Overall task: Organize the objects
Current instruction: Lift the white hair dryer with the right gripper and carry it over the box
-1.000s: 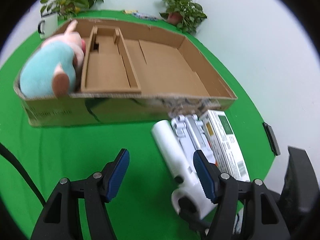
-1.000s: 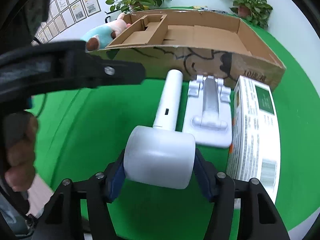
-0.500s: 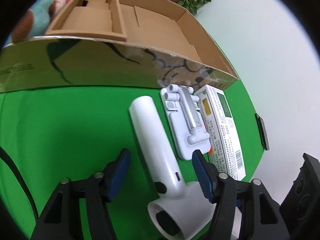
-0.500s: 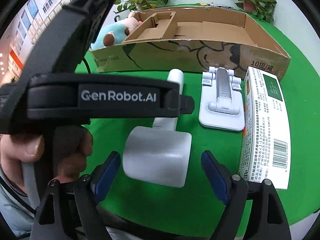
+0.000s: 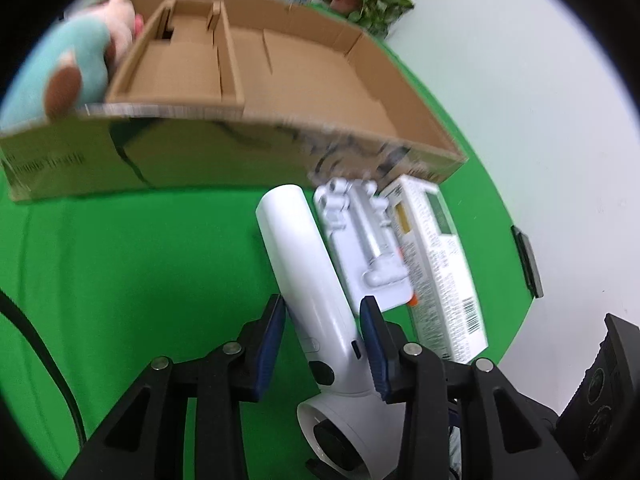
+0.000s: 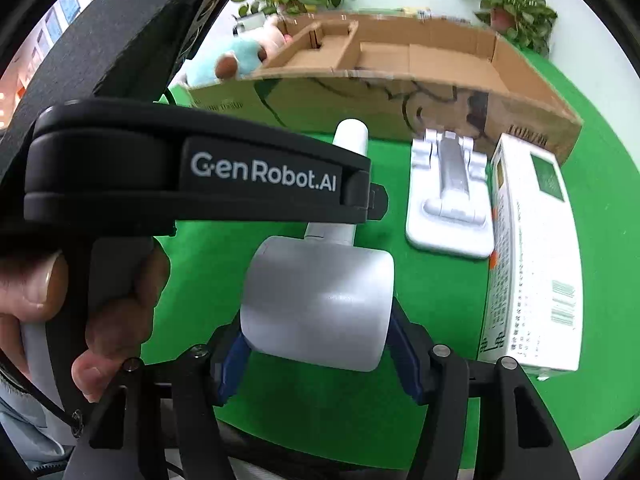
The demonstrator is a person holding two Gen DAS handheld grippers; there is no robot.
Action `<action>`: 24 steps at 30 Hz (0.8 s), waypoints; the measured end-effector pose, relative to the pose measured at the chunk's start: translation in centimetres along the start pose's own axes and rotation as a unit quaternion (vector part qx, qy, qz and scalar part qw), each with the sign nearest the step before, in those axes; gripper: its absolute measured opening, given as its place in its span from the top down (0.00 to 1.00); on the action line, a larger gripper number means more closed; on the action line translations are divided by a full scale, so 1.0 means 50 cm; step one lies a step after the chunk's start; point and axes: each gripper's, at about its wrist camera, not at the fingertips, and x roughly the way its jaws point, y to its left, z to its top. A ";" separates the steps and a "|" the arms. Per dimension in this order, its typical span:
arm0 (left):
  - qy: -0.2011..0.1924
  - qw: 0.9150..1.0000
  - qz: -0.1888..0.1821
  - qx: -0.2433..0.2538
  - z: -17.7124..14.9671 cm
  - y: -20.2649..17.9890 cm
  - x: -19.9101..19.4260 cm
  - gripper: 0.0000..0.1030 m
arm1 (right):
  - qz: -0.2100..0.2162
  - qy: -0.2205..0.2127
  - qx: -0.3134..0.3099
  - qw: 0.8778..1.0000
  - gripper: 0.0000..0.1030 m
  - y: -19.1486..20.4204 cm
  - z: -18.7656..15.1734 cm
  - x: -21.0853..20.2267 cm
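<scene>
We list, largest first: a long open cardboard box (image 5: 328,80) on the green cloth (image 5: 120,264), a plush toy (image 5: 60,68) at its far-left end; a printed carton (image 6: 532,248); a white folding stand (image 6: 450,196); and a white hair dryer (image 5: 308,268) lying before the box. We judge it rigid, smooth, slippery, fairly light. Our left gripper (image 5: 322,344) is closing on its handle, pads nearly touching; our right gripper (image 6: 320,356) is closing, pads pressing the barrel. Handle offers the surer hold.
</scene>
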 end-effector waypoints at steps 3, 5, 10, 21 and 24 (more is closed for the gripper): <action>-0.026 1.000 -0.001 0.014 0.018 -0.018 -0.045 0.65 | -0.002 -0.030 -0.004 1.000 0.43 0.011 0.008 -0.035; -0.043 0.999 0.003 0.028 0.031 -0.039 -0.072 0.67 | -0.008 -0.048 -0.007 0.999 0.43 0.019 0.018 -0.057; -0.077 0.995 0.012 0.067 0.068 -0.096 -0.119 0.68 | -0.018 -0.084 -0.006 0.996 0.44 0.019 0.049 -0.103; -0.151 0.980 0.015 0.126 0.208 -0.174 -0.237 0.68 | -0.040 -0.179 -0.016 0.983 0.44 0.007 0.170 -0.229; -0.162 0.977 0.017 0.136 0.253 -0.191 -0.262 0.68 | -0.046 -0.199 -0.020 0.979 0.44 0.008 0.214 -0.262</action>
